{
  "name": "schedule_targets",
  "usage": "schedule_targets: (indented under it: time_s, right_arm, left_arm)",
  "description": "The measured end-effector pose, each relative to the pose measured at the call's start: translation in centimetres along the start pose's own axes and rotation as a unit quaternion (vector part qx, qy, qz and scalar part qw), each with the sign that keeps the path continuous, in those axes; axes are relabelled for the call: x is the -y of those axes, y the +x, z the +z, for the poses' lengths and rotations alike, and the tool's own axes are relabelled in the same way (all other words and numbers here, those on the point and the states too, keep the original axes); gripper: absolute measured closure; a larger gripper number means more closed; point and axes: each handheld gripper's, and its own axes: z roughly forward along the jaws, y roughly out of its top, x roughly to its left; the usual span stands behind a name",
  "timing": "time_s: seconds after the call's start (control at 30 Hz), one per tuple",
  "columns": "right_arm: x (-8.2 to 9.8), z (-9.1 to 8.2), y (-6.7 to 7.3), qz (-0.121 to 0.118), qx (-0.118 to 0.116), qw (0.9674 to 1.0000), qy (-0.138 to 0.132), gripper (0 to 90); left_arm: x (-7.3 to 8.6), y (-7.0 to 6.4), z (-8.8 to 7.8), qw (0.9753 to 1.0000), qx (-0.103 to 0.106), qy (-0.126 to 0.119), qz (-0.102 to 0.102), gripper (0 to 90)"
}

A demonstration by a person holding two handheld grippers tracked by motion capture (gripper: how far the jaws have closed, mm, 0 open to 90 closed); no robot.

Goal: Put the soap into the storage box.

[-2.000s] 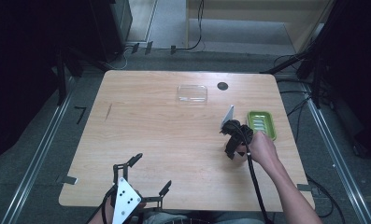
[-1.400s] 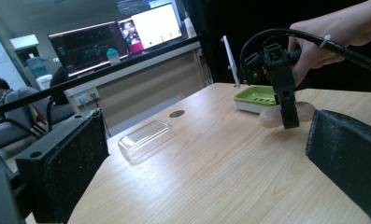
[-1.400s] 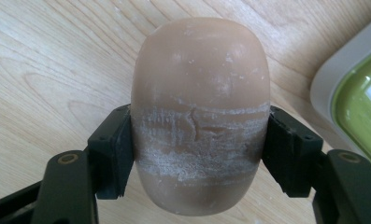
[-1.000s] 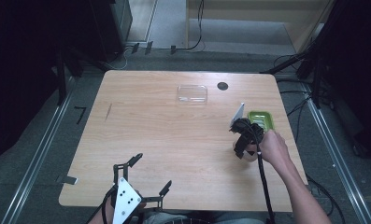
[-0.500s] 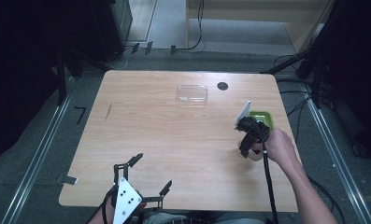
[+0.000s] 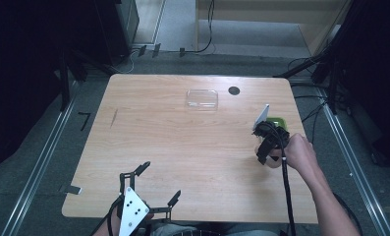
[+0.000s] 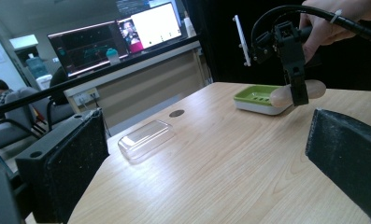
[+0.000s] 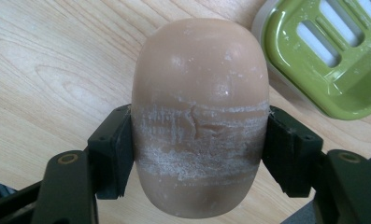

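My right gripper [image 8: 199, 151] is shut on a tan oval soap bar [image 8: 199, 93], its jaws pressed to both sides. A green slotted soap dish [image 8: 332, 51] lies just beyond, to the upper right. From the high view, the right gripper [image 6: 264, 151] hovers at the right side of the table, right beside the dish [image 6: 278, 120]. In the left gripper view the soap [image 7: 277, 96] hangs just above the table in front of the dish [image 7: 254, 95]. My left gripper [image 6: 160, 182] rests open near the front edge, its jaws wide apart [image 7: 209, 140] with nothing between them.
A clear plastic lid [image 6: 202, 98] lies at the back middle of the wooden table [image 6: 173, 137], with a small dark round hole [image 6: 234, 90] to its right. Desks, monitors and chairs stand beyond the table's far edge in the left gripper view.
My right gripper has carried the soap to the right and slightly nearer, ending beside the green dish. The left gripper has stayed put.
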Motion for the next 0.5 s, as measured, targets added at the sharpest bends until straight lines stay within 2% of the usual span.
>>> schedule_targets:
  time_s: [0.5]
  right_arm:
    - [0.2, -1.0, -1.2, 0.010, 0.004, 0.9999, 0.005, 33.3]
  left_arm:
    - [0.0, 0.0, 0.0, 1.0000, 0.001, 0.000, 0.000, 0.0]
